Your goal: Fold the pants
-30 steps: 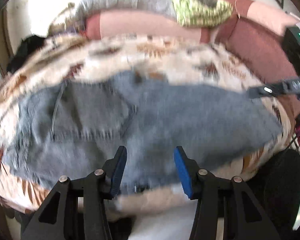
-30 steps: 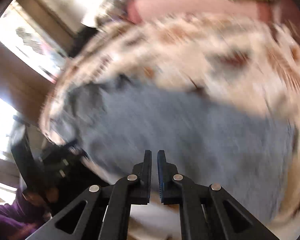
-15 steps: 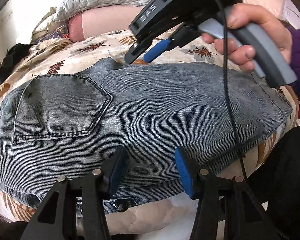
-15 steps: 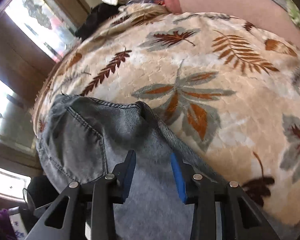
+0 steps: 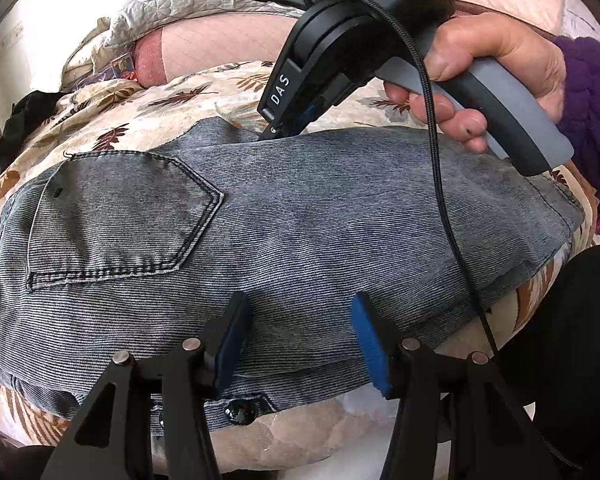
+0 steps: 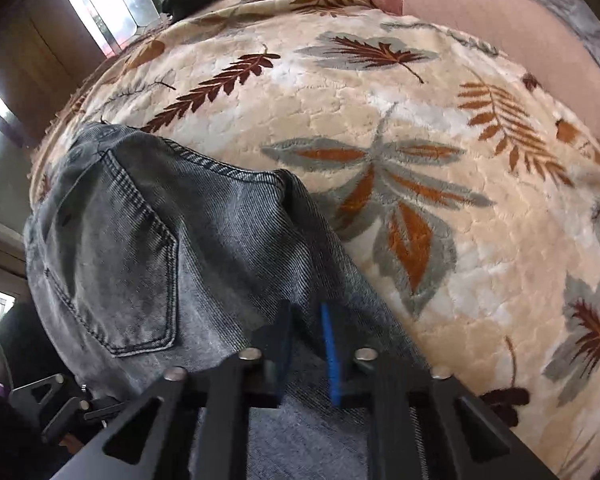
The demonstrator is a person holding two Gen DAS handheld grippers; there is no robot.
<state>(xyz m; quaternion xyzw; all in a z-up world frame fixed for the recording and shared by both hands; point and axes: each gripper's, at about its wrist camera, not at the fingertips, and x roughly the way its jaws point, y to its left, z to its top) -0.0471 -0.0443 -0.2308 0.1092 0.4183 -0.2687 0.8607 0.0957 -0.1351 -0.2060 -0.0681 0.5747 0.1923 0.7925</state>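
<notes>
Grey denim pants [image 5: 300, 216] lie folded across a leaf-patterned blanket [image 5: 112, 120], back pocket up at the left, button at the near edge. My left gripper [image 5: 300, 340] is open and empty, low over the near edge of the pants. In the left wrist view my right gripper [image 5: 288, 126] touches down at the far edge of the pants. In the right wrist view the right gripper [image 6: 306, 344] is narrowly open, its blue pads [image 6: 330, 352] resting on the denim [image 6: 140, 248] near its edge, with fabric between them.
The blanket [image 6: 420, 140] covers a bed or sofa. Pink and grey pillows [image 5: 204, 40] lie at the back. A black garment [image 5: 24, 120] sits at the far left. A window [image 6: 112, 4] is beyond the bed's edge.
My right gripper has come down onto the far edge of the pants and its jaws have narrowed. The left gripper has stayed open at the near edge.
</notes>
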